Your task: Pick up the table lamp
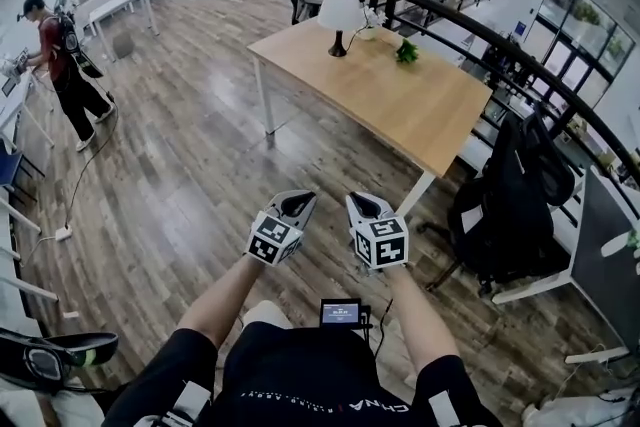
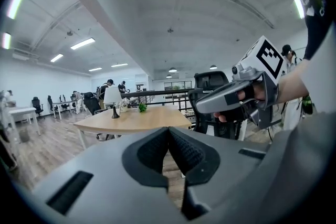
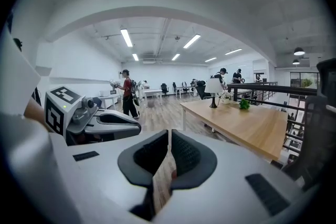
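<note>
The table lamp [image 1: 340, 15], white shade on a dark stem and base, stands at the far end of a wooden table [image 1: 400, 100]. Both grippers are held close to the person's body over the wooden floor, well short of the table. My left gripper [image 1: 298, 203] and right gripper [image 1: 362, 203] point side by side toward the table. In the left gripper view the lamp [image 2: 112, 98] is small and distant, and the left gripper [image 2: 168, 129] is shut on nothing. In the right gripper view the lamp [image 3: 213, 89] is also far off, and the right gripper [image 3: 169, 132] has its tips together, empty.
A small green plant [image 1: 406, 52] sits on the table near the lamp. A black chair draped with a dark bag [image 1: 515, 195] stands at the table's right. A dark railing [image 1: 470, 25] runs behind. A person [image 1: 62, 65] stands at far left among desks.
</note>
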